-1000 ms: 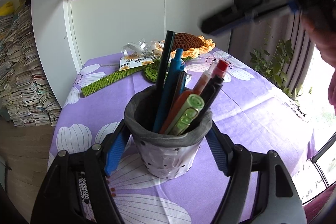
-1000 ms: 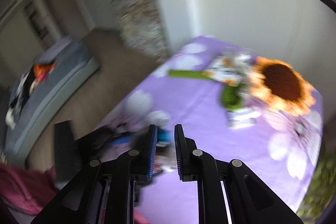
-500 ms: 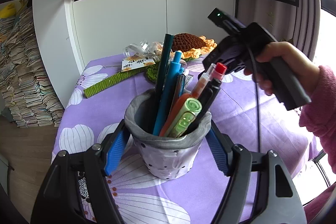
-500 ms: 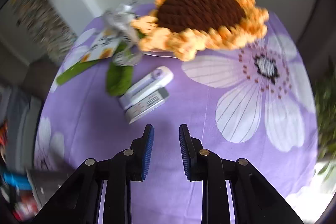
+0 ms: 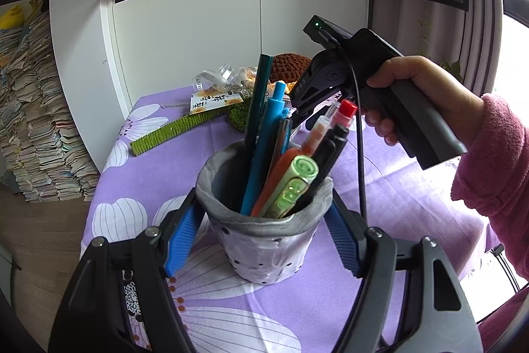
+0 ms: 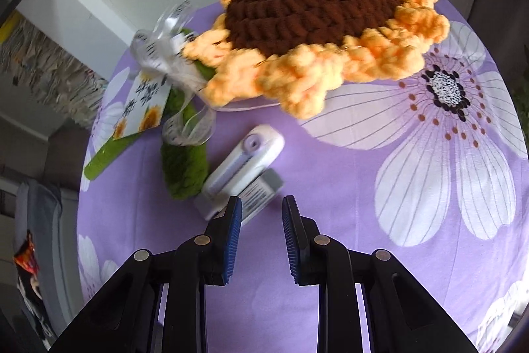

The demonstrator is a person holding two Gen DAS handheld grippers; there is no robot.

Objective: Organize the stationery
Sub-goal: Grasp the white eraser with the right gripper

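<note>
A grey and white pen holder (image 5: 261, 253) stands on the purple flowered tablecloth (image 5: 380, 187), packed with several pens (image 5: 261, 134) and a green highlighter (image 5: 297, 181). My left gripper (image 5: 264, 204) is shut on the holder, one blue pad against each side. A small white and lilac stationery item (image 6: 244, 161) lies on a grey piece near the crocheted sunflower (image 6: 314, 9). My right gripper (image 6: 261, 207) hangs tilted down just in front of it, open by a narrow gap with nothing between the pads. The left finger's tip overlaps the item's near end.
A green crocheted stem (image 6: 183, 167), a ribbon (image 6: 165, 55) and a flower-print tag (image 6: 142, 108) lie left of the white item. A hand in a pink sleeve (image 5: 489, 174) holds the right gripper behind the pens. Stacked papers (image 5: 36, 121) stand left of the table; white cabinets behind.
The right gripper swung across and down from high over the table to just above the white item by the sunflower, and its jaws widened slightly. The left gripper and the pen holder stayed still.
</note>
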